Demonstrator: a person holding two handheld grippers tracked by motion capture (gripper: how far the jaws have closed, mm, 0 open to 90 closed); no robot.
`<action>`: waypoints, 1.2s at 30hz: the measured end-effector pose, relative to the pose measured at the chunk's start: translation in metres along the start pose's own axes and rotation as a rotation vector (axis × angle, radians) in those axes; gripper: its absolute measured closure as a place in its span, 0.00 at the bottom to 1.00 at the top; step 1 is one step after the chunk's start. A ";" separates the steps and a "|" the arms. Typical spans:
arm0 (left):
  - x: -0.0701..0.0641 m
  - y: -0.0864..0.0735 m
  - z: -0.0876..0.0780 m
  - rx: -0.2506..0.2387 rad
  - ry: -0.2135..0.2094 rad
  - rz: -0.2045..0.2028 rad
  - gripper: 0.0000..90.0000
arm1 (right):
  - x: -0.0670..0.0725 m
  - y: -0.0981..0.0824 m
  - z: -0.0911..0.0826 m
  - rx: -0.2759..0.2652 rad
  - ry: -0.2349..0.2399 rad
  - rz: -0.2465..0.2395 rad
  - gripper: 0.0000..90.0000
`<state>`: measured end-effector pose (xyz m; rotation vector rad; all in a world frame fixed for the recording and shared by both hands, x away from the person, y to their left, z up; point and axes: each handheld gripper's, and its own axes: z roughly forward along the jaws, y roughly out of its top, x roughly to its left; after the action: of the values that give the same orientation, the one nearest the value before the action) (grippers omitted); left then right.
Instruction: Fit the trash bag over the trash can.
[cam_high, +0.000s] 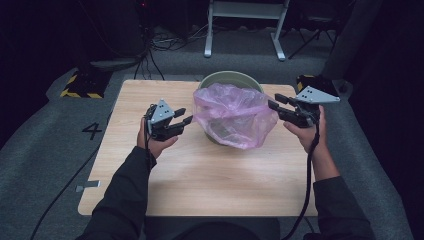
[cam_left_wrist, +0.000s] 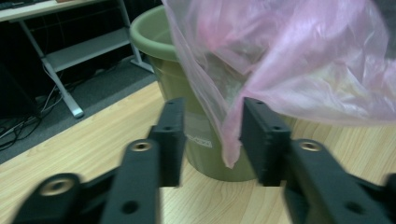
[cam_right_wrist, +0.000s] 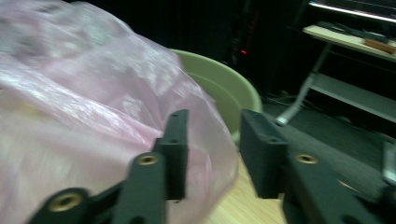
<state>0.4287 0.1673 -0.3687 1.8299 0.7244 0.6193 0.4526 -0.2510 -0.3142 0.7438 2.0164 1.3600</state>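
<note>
A green bin (cam_high: 230, 76) stands at the far middle of the wooden table (cam_high: 210, 175), with a pink plastic bag (cam_high: 232, 112) draped over its rim and front. My left gripper (cam_high: 184, 116) is at the bag's left side. In the left gripper view its jaws (cam_left_wrist: 212, 135) stand apart, and a hanging edge of the bag (cam_left_wrist: 289, 56) dips between them without being pinched, the bin (cam_left_wrist: 154, 35) behind. My right gripper (cam_high: 274, 101) is at the bag's right side. In the right gripper view it (cam_right_wrist: 215, 149) stands open, the bag (cam_right_wrist: 70, 102) beside its left jaw and the bin rim (cam_right_wrist: 224, 84) beyond.
A white metal frame (cam_high: 245, 25) stands on the grey floor behind the table. A black-and-yellow striped block (cam_high: 80, 85) and cables lie at the back left. A number 4 (cam_high: 91, 131) is marked on the floor left of the table.
</note>
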 end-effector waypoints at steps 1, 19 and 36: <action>0.001 0.001 -0.003 0.002 0.005 -0.008 0.48 | 0.002 0.002 -0.001 -0.007 0.020 -0.019 0.60; 0.015 0.025 0.017 -0.012 -0.035 -0.067 0.55 | 0.041 0.014 0.013 0.135 0.169 -0.334 0.34; 0.020 0.027 0.021 -0.046 -0.111 -0.070 0.28 | 0.017 0.017 0.017 0.030 0.048 -0.256 0.99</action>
<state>0.4630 0.1609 -0.3490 1.7739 0.6913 0.4808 0.4558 -0.2229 -0.3060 0.4506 2.0905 1.2117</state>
